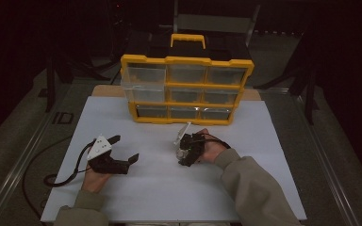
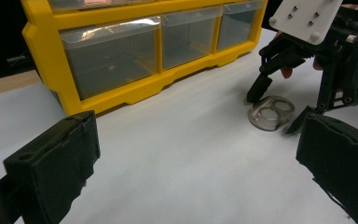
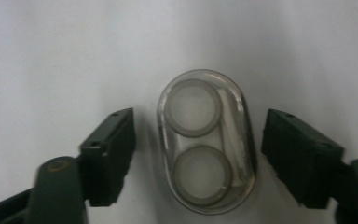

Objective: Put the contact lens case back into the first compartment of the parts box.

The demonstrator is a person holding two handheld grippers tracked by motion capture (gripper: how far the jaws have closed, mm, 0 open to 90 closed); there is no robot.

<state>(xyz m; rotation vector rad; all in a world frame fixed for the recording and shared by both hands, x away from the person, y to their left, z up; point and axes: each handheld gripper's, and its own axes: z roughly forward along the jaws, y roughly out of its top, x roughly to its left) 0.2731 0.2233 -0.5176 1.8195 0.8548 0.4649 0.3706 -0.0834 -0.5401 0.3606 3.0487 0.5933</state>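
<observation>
A clear oval case (image 3: 206,142) with two round white wells lies flat on the white board (image 1: 169,188). My right gripper (image 3: 200,140) points down over it with a jaw on each side and a small gap to each pad, so it is open and touches nothing. The left gripper view shows that same right gripper (image 2: 278,109) straddling the case (image 2: 271,112). My left gripper (image 1: 125,148) rests at the board's left, held in a hand, jaws wide open with nothing between them.
A yellow drawer organizer (image 1: 186,89) with clear drawers and a top handle stands at the board's far edge. Its upper left drawer (image 1: 143,87) juts out a little. A black cable (image 1: 63,176) trails off the board's left side.
</observation>
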